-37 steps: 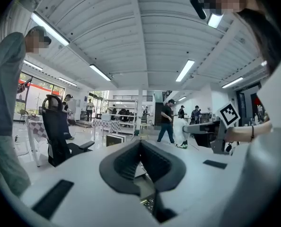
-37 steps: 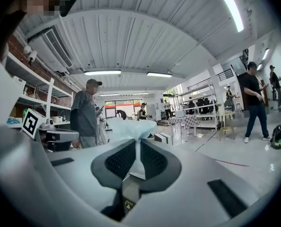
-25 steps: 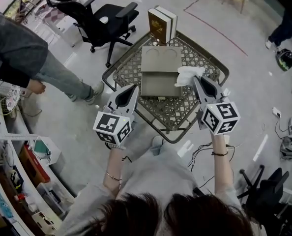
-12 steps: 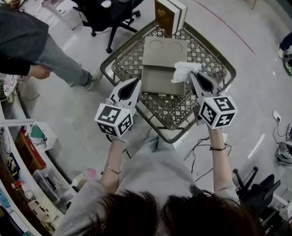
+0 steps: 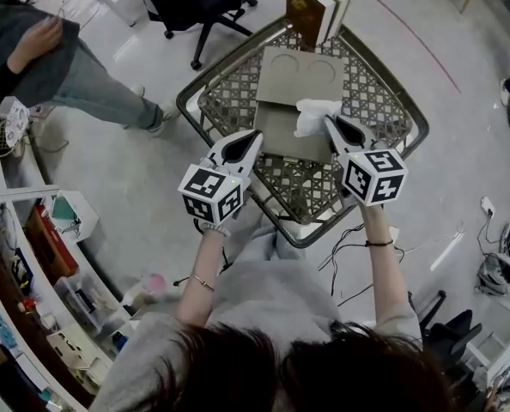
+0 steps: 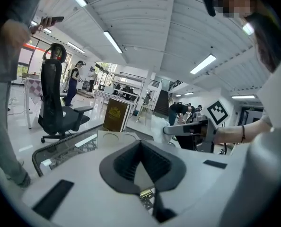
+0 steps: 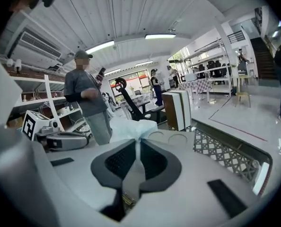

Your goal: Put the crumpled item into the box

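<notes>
Right claw [image 5: 328, 120] is pinching a crumpled white tissue [image 5: 313, 114] in the head view, jaws nearly together on it. It is holding the tissue over the right side of the open grey box [image 5: 281, 131]. Box is lying on the mesh counter [image 5: 186, 101], its lid [image 5: 300, 69] folding back toward two books [image 5: 317, 7] standing at the far rim. Left claw [image 5: 257, 134] is hovering just beside the box's left edge.

Left gripper view: left claw [image 6: 140, 145] is showing its jaws meeting at the tips, gripping nothing. Beyond them the lid [image 6: 114, 137] is lying flat, an office chair [image 6: 55, 108] is standing at left, and the right claw [image 6: 178, 129] is carrying the tissue [image 6: 158, 125] at right.

Right gripper view: right claw [image 7: 137, 143] is pressing its pads on a fold of the tissue [image 7: 128, 129], the rest bulging past the tips. Left claw [image 7: 65, 140] is showing at left, a person [image 7: 88, 103] standing behind.
</notes>
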`<state>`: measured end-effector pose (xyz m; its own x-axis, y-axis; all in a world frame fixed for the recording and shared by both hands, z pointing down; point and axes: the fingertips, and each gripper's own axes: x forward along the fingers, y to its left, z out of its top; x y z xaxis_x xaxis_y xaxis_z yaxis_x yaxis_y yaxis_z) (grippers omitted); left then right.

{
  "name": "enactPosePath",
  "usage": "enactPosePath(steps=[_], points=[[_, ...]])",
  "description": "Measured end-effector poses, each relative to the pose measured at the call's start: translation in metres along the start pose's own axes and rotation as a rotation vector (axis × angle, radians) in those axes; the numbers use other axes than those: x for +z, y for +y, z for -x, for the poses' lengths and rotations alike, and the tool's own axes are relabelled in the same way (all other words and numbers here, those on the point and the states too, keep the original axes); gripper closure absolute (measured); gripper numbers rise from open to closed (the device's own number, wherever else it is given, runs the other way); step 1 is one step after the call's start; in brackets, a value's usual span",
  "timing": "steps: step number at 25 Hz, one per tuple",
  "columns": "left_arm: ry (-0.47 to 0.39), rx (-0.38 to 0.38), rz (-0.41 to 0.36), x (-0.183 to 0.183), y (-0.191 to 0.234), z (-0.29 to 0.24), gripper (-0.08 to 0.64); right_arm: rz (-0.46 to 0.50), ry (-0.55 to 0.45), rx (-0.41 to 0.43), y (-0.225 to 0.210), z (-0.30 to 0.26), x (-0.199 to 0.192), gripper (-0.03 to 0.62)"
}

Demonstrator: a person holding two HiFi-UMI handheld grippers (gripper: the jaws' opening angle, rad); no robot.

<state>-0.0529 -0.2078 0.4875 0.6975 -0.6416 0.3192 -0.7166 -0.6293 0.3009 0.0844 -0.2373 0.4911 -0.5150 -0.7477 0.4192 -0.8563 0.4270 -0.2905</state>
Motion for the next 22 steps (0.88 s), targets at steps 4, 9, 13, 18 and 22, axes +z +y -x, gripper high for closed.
enactPosePath(steps=[4,9,13,18,22], points=[[0.033,-0.003,0.031,-0.017,0.004,-0.010,0.542,-0.017,0.060,0.028,-0.002,-0.017,-0.022,0.544],[0.072,-0.011,0.065,-0.037,0.008,-0.023,0.543,-0.029,0.133,0.038,-0.008,-0.034,-0.049,0.543],[0.102,-0.011,0.091,-0.053,0.010,-0.030,0.543,-0.051,0.188,0.036,-0.013,-0.048,-0.072,0.544],[0.139,-0.018,0.116,-0.070,0.011,-0.037,0.543,-0.084,0.243,0.023,-0.019,-0.061,-0.093,0.543],[0.163,-0.026,0.140,-0.082,0.013,-0.040,0.542,-0.106,0.274,0.016,-0.024,-0.071,-0.105,0.544]])
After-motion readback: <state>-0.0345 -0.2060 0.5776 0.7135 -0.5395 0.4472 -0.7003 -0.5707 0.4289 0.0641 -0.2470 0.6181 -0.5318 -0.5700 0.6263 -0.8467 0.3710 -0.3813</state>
